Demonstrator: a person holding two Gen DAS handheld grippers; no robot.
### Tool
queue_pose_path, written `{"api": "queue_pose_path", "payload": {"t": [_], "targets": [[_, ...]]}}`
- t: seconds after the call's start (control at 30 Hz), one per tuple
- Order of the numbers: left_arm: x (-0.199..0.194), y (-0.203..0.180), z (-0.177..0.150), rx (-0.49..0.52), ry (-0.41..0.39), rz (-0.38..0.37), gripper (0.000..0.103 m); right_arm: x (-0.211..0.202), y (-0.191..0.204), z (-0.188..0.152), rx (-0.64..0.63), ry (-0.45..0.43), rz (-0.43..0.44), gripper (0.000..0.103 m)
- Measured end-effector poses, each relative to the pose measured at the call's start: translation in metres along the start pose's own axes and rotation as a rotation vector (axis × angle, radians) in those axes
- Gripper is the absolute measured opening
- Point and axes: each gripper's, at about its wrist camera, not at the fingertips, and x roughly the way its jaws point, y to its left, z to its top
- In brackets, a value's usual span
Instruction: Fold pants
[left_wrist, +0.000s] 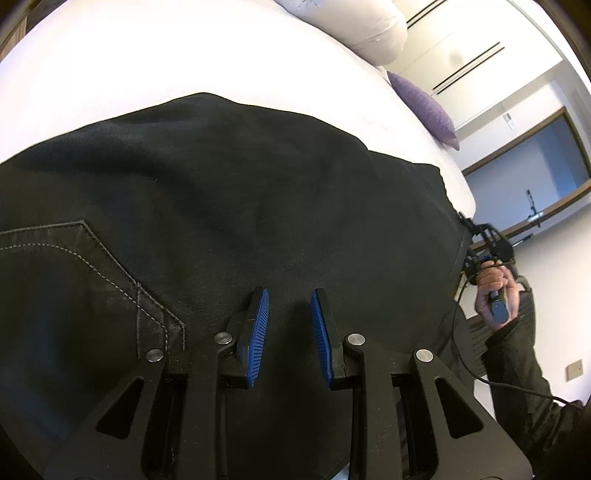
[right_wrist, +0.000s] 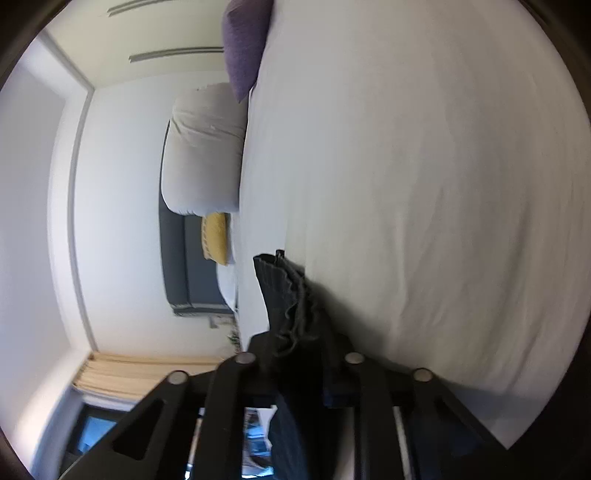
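Black pants (left_wrist: 221, 177) lie spread on the white bed (left_wrist: 147, 55), a stitched back pocket (left_wrist: 92, 266) at the left. My left gripper (left_wrist: 289, 306) hovers just over the cloth, its blue pads (left_wrist: 258, 332) apart with nothing between them. My right gripper (left_wrist: 476, 236) shows at the right edge of the pants, held by a hand. In the right wrist view my right gripper (right_wrist: 295, 332) is shut on a bunched end of the pants (right_wrist: 284, 291), lifted off the bed (right_wrist: 406, 184).
A white pillow (left_wrist: 354, 26) and a purple cushion (left_wrist: 428, 107) lie at the head of the bed. A yellow cushion (right_wrist: 216, 238) sits by a dark headboard (right_wrist: 177, 266). A cable (left_wrist: 498, 380) trails from the right gripper.
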Motion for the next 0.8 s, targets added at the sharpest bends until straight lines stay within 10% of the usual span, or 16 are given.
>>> {"api": "queue_pose_path", "payload": {"t": [0.43, 0.63, 0.8], "targets": [[0.005, -0.004, 0.002, -0.012, 0.005, 0.009, 0.023, 0.001, 0.022, -0.013, -0.122, -0.01, -0.04, 0.012], [0.008, 0.0, 0.005, -0.036, 0.007, -0.002, 0.023, 0.025, 0.111, -0.074, -0.543, 0.061, -0.21, 0.012], [0.01, 0.004, 0.011, -0.079, 0.011, -0.026, 0.023, 0.071, 0.162, -0.2, -1.043, 0.229, -0.39, 0.012]]}}
